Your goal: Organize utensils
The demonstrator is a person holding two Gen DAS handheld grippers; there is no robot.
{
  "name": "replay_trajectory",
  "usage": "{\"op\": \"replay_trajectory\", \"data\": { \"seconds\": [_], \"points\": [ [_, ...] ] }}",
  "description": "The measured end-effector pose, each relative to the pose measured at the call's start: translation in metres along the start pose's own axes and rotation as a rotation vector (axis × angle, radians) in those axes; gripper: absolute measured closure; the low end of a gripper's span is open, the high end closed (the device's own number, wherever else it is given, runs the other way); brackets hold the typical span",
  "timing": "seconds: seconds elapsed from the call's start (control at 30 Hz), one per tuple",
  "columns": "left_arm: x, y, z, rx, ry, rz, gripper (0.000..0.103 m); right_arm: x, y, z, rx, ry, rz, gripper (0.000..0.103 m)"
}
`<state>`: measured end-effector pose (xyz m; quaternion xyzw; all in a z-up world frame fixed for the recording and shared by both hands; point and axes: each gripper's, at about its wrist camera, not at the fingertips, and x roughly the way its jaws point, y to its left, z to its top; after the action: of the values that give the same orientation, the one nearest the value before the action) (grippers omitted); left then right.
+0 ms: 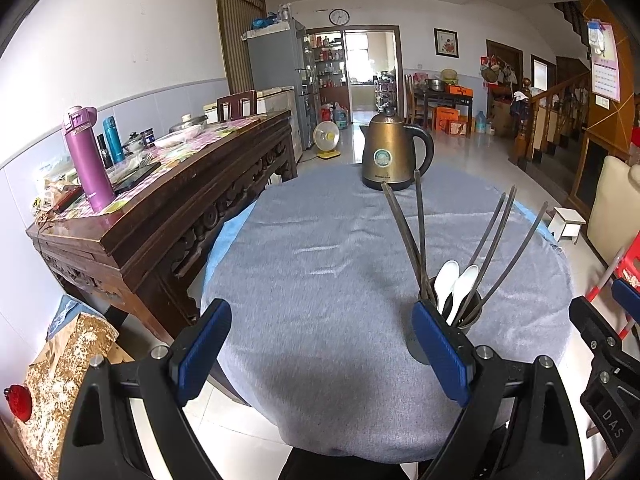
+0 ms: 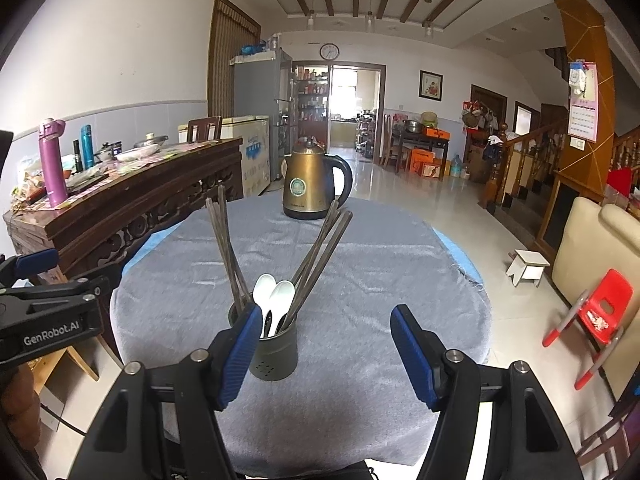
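Grey cloth covers the round table (image 1: pixel 320 264). Left wrist view: left tool (image 1: pixel 322 354) released, empty; utensil holder (image 1: pixel 466 322) with chopsticks (image 1: pixel 420 224) and white spoons (image 1: pixel 448 280) behind its right finger; kettle (image 1: pixel 394 152) far. Right wrist view: right tool (image 2: pixel 326 354) released, empty; holder just beyond its left finger; red chair (image 2: pixel 604 308) right.

Holder (image 2: pixel 276 354) left side behind right gripper's (image 2: pixel 326 354) blue fingers (image 2: pixel 238 356); chopstick (image 2: pixel 228 248) bottoms hidden inside.
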<state>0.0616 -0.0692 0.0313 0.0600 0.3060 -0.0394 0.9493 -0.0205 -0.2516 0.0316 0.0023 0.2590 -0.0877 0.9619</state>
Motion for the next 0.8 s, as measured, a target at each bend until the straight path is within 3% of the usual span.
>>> {"op": "replay_trajectory", "data": {
  "seconds": [0.8],
  "points": [
    [0.014, 0.008, -0.001, -0.028, 0.019, 0.013, 0.011, 0.007, 0.000, 0.001, 0.054, -0.024, 0.051, 0.032]
  ]
}}
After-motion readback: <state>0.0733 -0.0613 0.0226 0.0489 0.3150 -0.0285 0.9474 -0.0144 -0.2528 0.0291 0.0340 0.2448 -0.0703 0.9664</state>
